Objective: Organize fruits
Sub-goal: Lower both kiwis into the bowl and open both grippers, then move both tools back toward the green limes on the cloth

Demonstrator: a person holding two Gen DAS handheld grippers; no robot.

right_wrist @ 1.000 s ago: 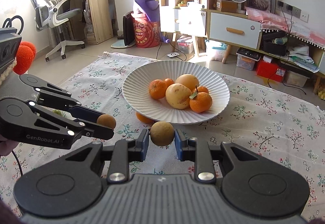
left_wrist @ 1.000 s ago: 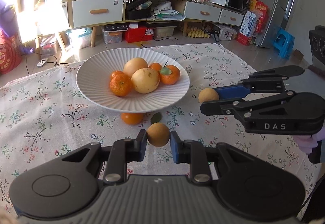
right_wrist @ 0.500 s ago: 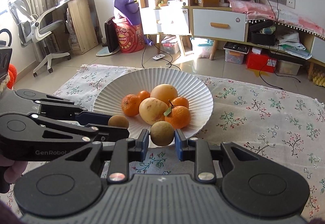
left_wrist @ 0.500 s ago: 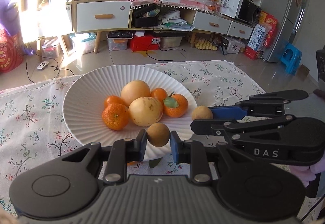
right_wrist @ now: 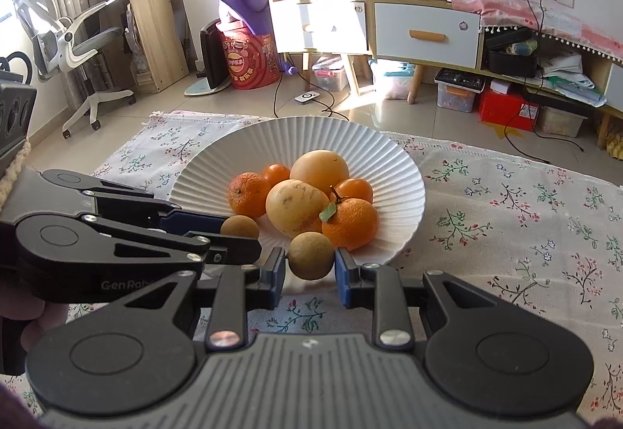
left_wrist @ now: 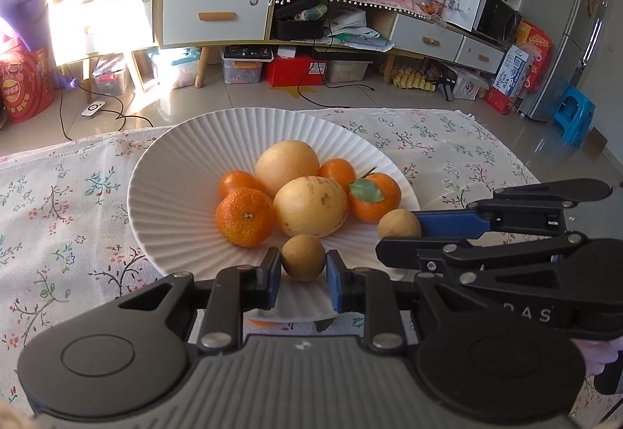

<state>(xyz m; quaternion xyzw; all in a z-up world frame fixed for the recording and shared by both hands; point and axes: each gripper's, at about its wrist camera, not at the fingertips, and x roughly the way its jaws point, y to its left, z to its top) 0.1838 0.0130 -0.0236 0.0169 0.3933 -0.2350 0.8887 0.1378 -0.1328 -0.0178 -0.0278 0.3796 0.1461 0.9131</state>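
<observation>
The left gripper [left_wrist: 303,265] is clenched on a small brown fruit [left_wrist: 303,257], held over the near rim of the white ribbed plate [left_wrist: 171,195] at about 6 o'clock. The right gripper [right_wrist: 307,265] grasps a second brown fruit [right_wrist: 311,255] the same way — it sits just off the plate's near edge, close to the leafed mandarin [right_wrist: 350,222]. In the left wrist view the right gripper comes in from 3 o'clock, its fruit beside that mandarin. Heaped on the plate are two pale yellow fruits [left_wrist: 310,206] and several mandarins [left_wrist: 244,217] — all touching. A floral tablecloth [left_wrist: 58,203] lies under the plate.
</observation>
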